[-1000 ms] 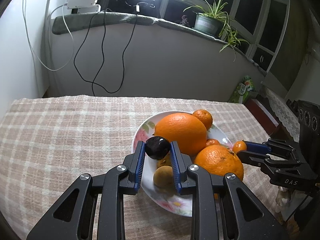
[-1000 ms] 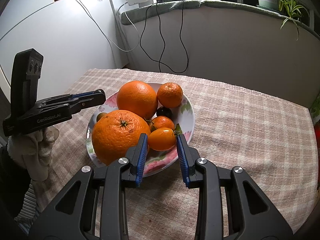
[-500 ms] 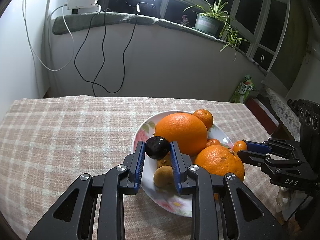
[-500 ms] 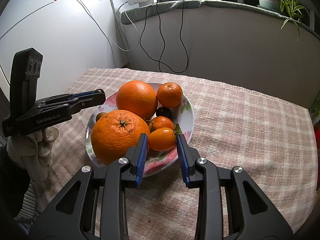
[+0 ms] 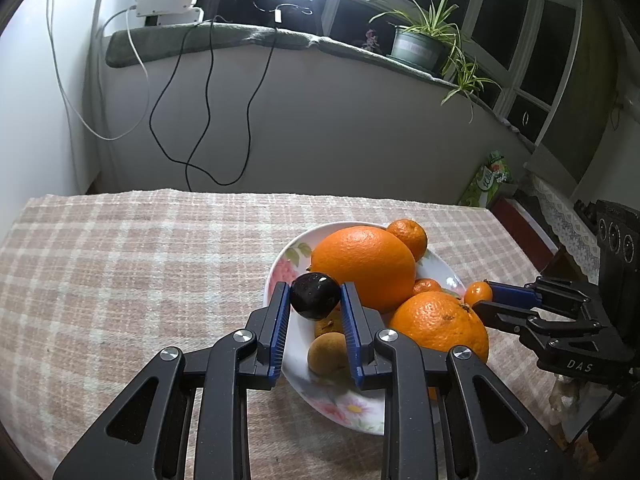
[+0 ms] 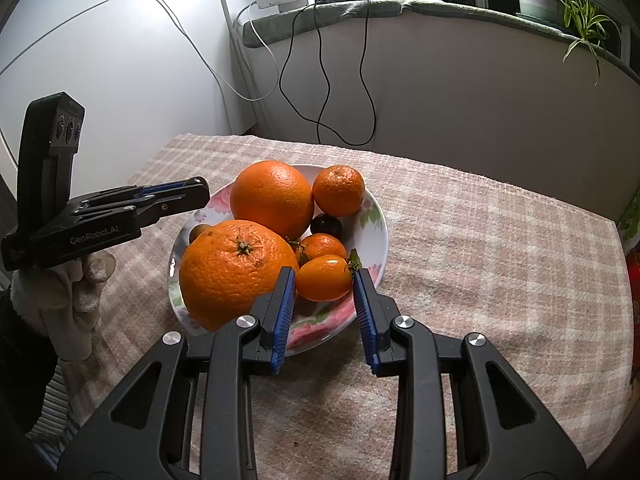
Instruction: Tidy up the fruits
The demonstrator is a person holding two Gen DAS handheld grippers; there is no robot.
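**Both grippers clamped on small fruit at the plate**

L wrist view: checked cloth (image 5: 120,264) covers the table; behind it a wall w/ dangling cables (image 5: 200,92), a sill w/ a potted plant (image 5: 418,40) and a white box (image 5: 166,4). Floral plate (image 5: 340,404) sits right of centre, heaped: big orange (image 5: 364,266) at back, second orange (image 5: 440,328) nearer right, tangerine (image 5: 408,234) at far rim, two brownish fruits (image 5: 326,354) low between the fingers. The oranges crowd close behind the grip. L gripper (image 5: 315,300) is closed to a narrow gap on a dark plum (image 5: 315,295), blue pads pressing both sides; plum is held at the fingertips, above the plate's near-left rim. R gripper (image 5: 486,296) comes in from the right, tips at a small orange fruit (image 5: 478,292).

R wrist view: same plate (image 6: 380,216), cloth (image 6: 480,240), cables on wall. Second orange (image 6: 236,268) sits against the L pad side. R gripper (image 6: 324,280) is narrowly closed on the small orange fruit (image 6: 324,278), pads touching both sides, over the plate's near rim. A second dark fruit (image 6: 326,224) lies in the plate behind it. L gripper (image 6: 200,192) shows at left, gloved hand (image 6: 76,296) under it; its plum is hidden here.
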